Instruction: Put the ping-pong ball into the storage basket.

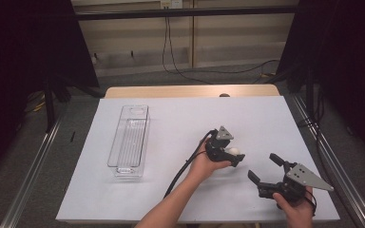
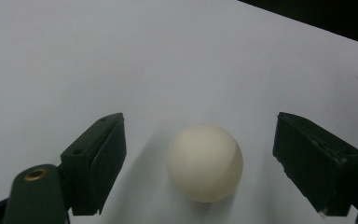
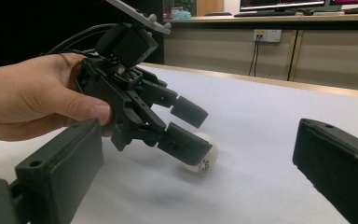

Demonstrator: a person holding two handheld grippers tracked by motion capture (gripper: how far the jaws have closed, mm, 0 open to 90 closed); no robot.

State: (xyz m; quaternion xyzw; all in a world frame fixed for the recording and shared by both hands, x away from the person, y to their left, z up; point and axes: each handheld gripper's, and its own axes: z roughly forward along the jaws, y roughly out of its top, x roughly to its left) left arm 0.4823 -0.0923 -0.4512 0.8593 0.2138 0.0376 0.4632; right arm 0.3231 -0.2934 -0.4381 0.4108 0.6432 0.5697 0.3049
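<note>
- In the high view, the small cream-white round ball [image 1: 234, 151] is seen right of centre on the white-covered counter [image 1: 180, 118], largely covered by the left hand-held gripper [image 1: 232, 155]; only its top is shown.
- In the right gripper view, the ball [image 3: 204, 156] is half hidden behind the nearer black jaw of the left hand-held gripper [image 3: 189, 130], and a small dark print on its lower side is too small to be read.
- The right hand-held gripper [image 1: 262, 169], at the lower right of the high view, is cut off at the wrist by the bottom edge of the frame.
- In the left gripper view, the ball [image 2: 204, 162] is seen lying on the counter at lower centre, between the two black jaws of the left hand-held gripper [image 2: 200, 163]; a clear gap is left on each side, so the ball is not yet pressed or held.
- The jaws of the right hand-held gripper [image 3: 191, 186] are spread wide, with nothing between them; it is kept well apart from the ball.
- A clear, long rectangular plastic container [image 1: 129, 140] is seen at centre left of the high view, well apart from the ball.
</note>
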